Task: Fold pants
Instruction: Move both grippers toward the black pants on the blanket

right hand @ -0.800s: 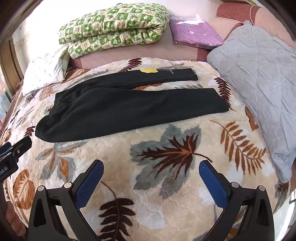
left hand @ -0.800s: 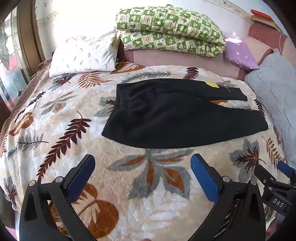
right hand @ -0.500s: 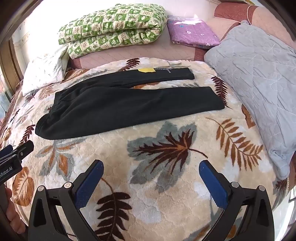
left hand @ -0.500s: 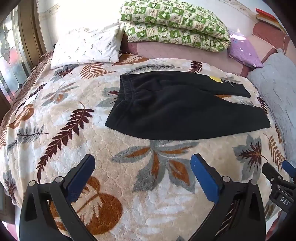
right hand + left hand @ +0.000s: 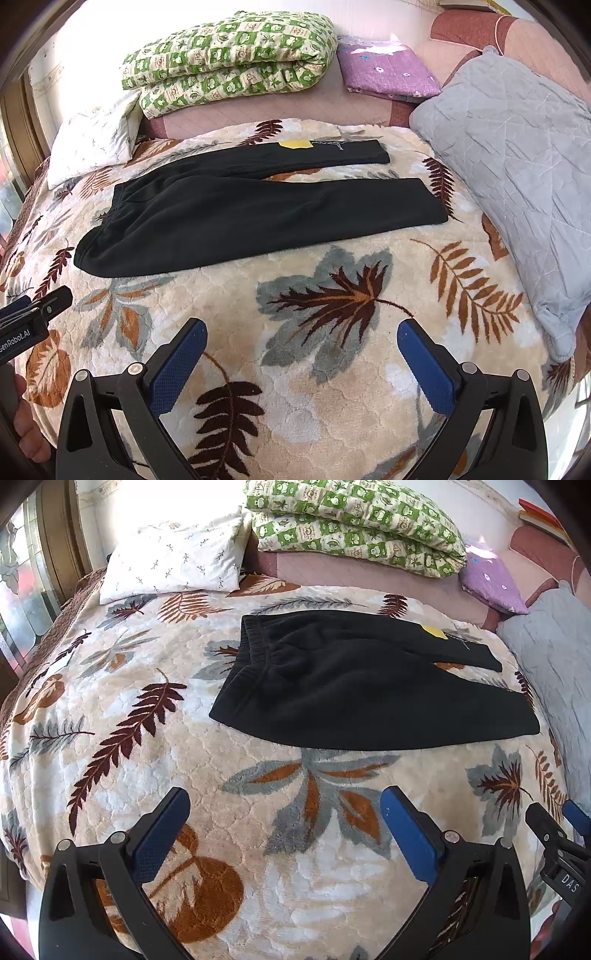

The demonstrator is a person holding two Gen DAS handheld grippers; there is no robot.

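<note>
Leaf-print blanket [image 5: 155, 782] over bed, black pants [image 5: 354, 690] flat on it, pillows behind. Left gripper [image 5: 284, 823] and right gripper [image 5: 301, 350] both spread wide, holding nothing, hovering above blanket.

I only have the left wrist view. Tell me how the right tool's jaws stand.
Observer: The right tool is wide open with nothing between its pads. It is over bare blanket, short of the pants.
Operator: Report the near leg's end.
Observer: The near cuff lies flat, with a strip of blanket between it and the grey pillow.
Operator: Check the left tool from there.
Observer: The left tool pokes in at the left edge, clear of the pants.
</note>
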